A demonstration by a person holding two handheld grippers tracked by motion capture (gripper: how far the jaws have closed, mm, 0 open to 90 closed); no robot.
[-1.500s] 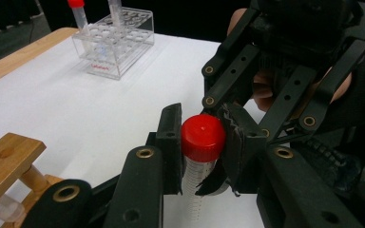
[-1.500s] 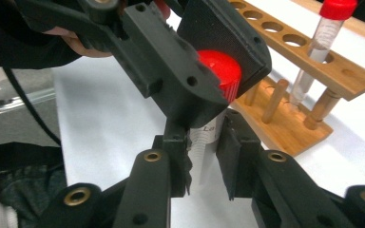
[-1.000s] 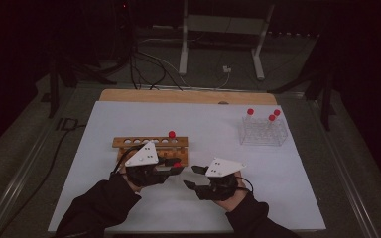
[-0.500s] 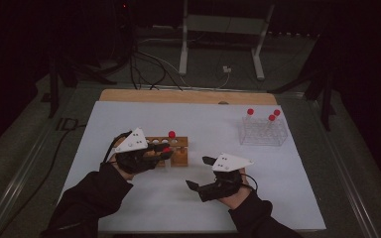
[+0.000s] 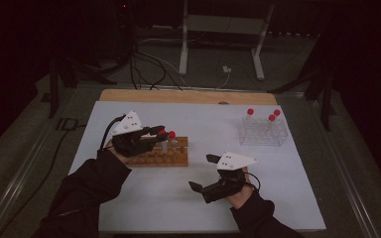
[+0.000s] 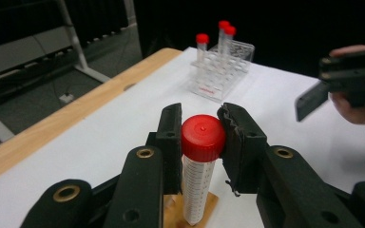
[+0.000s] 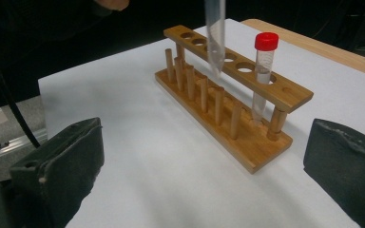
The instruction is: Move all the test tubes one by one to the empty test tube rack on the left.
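My left gripper [image 5: 159, 132] is shut on the red cap of a clear tube [image 6: 195, 185] and holds it upright over the wooden rack [image 5: 158, 154]. The tube's pointed tip [image 7: 215, 52] hangs just above the rack's row of holes [image 7: 237, 71]. A second red-capped tube [image 7: 264, 66] stands in a hole near the rack's right end. My right gripper [image 5: 203, 172] is to the right of the rack, near the table's front. Its jaws have just been opening and now stand wide apart, with nothing between them.
A clear plastic rack [image 5: 263, 131] with three red-capped tubes stands at the back right of the white table [image 5: 278, 198]. A wooden strip [image 5: 188, 96] runs along the far edge. Behind it are a metal stand [image 5: 218, 25] and floor cables.
My left gripper has moved left and up with the tube, from beside the right gripper to over the rack. The right gripper's jaws have opened wide.
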